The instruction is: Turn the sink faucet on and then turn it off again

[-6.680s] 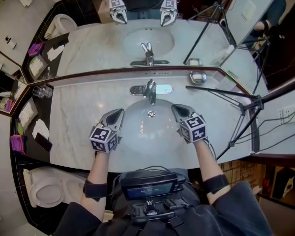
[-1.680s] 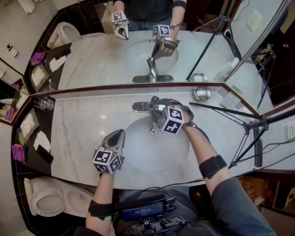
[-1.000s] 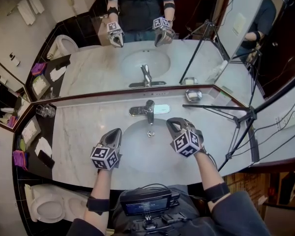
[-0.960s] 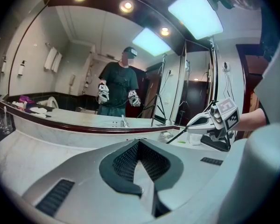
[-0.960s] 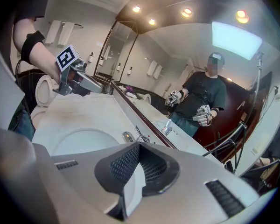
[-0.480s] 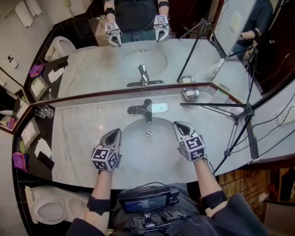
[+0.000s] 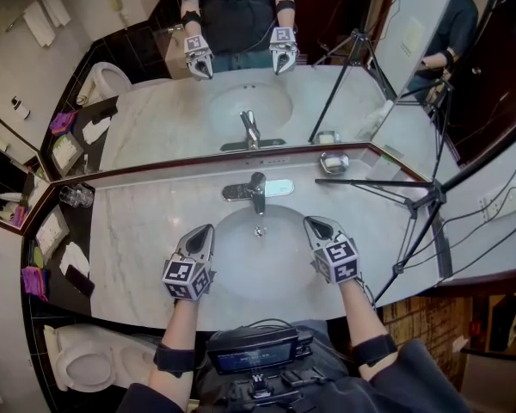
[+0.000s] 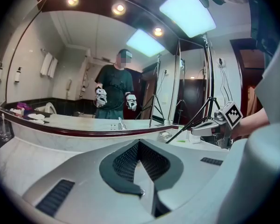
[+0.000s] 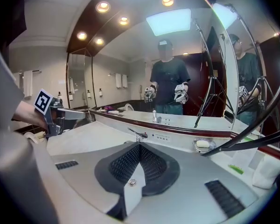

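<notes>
Marble counter [image 7: 129, 222] is carrying the sink [image 7: 260, 265] at frame centre, with the faucet [image 7: 257, 189] standing just above it, dry as far as shows. The left gripper [image 7: 207, 229] and right gripper [image 7: 311, 223] are hovering either side of the sink, jaws closed on nothing (a parked pose, likely), keeping clear of the faucet.

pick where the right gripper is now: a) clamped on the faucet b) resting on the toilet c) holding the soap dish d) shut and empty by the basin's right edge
d: the right gripper hangs shut with nothing between its jaws at the right edge of the basin, well apart from the faucet.
</notes>
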Available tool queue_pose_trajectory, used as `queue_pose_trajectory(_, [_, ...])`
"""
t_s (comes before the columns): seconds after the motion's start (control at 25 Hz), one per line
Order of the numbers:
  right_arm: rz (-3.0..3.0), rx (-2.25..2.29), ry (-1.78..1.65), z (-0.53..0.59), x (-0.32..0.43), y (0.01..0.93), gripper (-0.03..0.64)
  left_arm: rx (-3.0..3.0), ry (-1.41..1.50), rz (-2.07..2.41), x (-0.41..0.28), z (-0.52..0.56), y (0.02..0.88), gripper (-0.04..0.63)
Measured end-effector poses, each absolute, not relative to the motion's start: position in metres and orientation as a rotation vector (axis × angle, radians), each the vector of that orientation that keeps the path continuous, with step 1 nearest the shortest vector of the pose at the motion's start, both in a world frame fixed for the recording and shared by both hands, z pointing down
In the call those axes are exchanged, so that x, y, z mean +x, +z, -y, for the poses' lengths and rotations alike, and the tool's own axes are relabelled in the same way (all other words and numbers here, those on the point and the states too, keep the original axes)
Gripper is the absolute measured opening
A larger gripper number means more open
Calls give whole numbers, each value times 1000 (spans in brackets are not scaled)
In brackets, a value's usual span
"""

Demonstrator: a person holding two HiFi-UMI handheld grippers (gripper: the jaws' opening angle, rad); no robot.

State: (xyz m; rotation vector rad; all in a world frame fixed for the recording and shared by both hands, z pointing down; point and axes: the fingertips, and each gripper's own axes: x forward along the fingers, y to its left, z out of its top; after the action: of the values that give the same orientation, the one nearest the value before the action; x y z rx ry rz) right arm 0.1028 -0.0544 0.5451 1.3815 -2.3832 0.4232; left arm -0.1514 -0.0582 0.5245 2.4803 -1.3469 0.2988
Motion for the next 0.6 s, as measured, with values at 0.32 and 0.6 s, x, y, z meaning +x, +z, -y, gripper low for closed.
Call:
queue_pose_trajectory(0.32, [2311, 1226, 116, 76, 81, 550, 50, 2453, 305, 1379, -158, 63, 526, 2])
queue_pose_trajectory(0.6, [2292, 1031, -59, 118, 47, 571, 174, 2440, 323, 1410, -165, 72, 528, 2])
